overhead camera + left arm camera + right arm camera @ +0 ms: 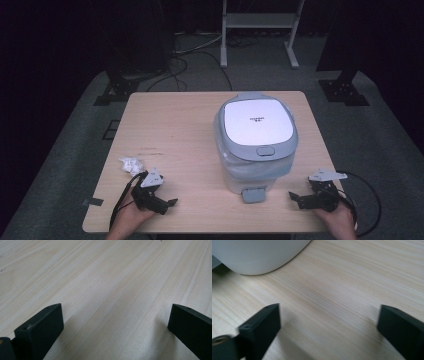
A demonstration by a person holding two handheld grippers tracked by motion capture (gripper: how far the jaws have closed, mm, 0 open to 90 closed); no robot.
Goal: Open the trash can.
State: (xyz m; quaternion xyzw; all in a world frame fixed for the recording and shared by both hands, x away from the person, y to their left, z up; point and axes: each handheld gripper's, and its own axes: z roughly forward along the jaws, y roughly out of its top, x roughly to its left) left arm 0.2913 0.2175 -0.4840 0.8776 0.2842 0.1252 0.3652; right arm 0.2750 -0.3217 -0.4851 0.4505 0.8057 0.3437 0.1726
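Observation:
A white pedal bin [256,145] with a grey-rimmed lid, shut, stands on the right half of the wooden table [175,125]. Its grey foot pedal [254,194] sticks out toward the front edge. A crumpled white paper wad [131,165] lies at the front left. Just in front of the wad my left gripper [170,203] rests low over the table, pointing right, open and empty [116,315]. My right gripper [294,198] sits at the front right, pointing left toward the pedal, open with bare wood between its jaws [329,315]. The bin's rounded base [257,255] shows ahead of it.
A cable [367,200] loops off the table's right edge behind the right gripper. Beyond the far edge, black stands [125,75] and a white frame [257,22] rise from the grey carpet.

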